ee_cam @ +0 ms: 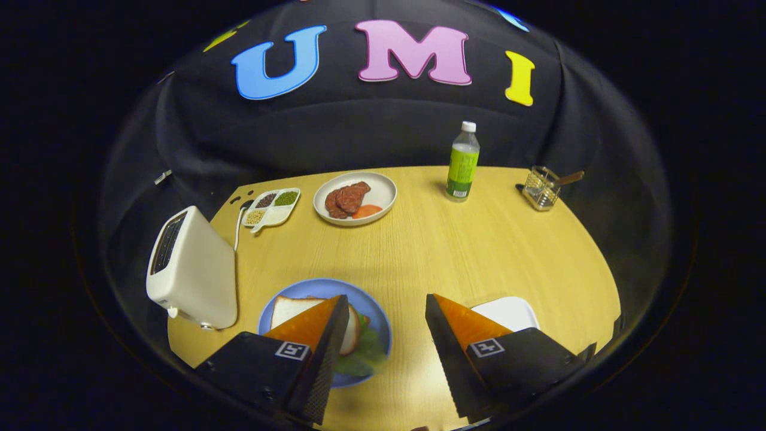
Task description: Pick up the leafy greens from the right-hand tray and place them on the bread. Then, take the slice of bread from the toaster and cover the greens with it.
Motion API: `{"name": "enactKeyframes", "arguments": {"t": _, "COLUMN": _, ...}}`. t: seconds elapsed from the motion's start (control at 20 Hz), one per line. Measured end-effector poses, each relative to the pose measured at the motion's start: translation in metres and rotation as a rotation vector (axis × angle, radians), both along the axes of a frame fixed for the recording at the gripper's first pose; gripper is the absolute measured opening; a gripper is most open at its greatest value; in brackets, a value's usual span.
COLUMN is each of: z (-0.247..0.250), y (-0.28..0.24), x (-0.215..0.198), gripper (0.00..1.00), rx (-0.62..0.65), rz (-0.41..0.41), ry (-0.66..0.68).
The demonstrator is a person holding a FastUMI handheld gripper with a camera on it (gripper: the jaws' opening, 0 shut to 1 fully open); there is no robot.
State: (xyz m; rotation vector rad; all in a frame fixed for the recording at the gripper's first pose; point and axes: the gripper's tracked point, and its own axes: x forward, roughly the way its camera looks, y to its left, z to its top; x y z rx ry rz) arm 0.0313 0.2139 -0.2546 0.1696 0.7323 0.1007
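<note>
Claw (386, 311) spread apart and empty, leafy greens (365, 353) under a bread slice (299, 308) on the blue plate (365, 305) beside its left finger, green-labelled bottle (462, 161) far ahead, writing unreadable, meat plate (355, 197), toaster (191, 269) leftward.

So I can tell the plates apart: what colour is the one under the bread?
Blue plate, seen in the gripper view beside the open tool.

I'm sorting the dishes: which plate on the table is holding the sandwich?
The blue plate, under the left finger beside the toaster, holds bread and greens. The round white plate farther back holds meat slices.
</note>
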Motion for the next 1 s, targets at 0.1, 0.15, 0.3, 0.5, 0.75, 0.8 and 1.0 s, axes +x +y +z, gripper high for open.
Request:
{"name": "enactKeyframes", "arguments": {"t": 0.1, "z": 0.024, "y": -0.01, "x": 0.004, "gripper": 0.85, "rx": -0.023, "rz": 0.03, "ry": -0.065}}
{"name": "enactKeyframes", "arguments": {"t": 0.15, "z": 0.036, "y": -0.014, "x": 0.005, "gripper": 0.87, "rx": -0.033, "rz": 0.046, "ry": -0.093}}
{"name": "enactKeyframes", "arguments": {"t": 0.3, "z": 0.071, "y": -0.026, "x": 0.007, "gripper": 0.95, "rx": -0.058, "rz": 0.098, "ry": -0.18}}
{"name": "enactKeyframes", "arguments": {"t": 0.5, "z": 0.117, "y": -0.039, "x": 0.002, "gripper": 0.99, "rx": -0.097, "rz": 0.178, "ry": -0.284}}
{"name": "enactKeyframes", "arguments": {"t": 0.75, "z": 0.17, "y": -0.056, "x": -0.007, "gripper": 0.99, "rx": -0.067, "rz": 0.228, "ry": -0.386}}
{"name": "enactKeyframes", "arguments": {"t": 0.8, "z": 0.179, "y": -0.061, "x": -0.009, "gripper": 0.99, "rx": -0.058, "rz": 0.232, "ry": -0.402}}
{"name": "enactKeyframes", "arguments": {"t": 1.0, "z": 0.199, "y": -0.078, "x": -0.017, "gripper": 0.99, "rx": -0.042, "rz": 0.246, "ry": -0.453}}
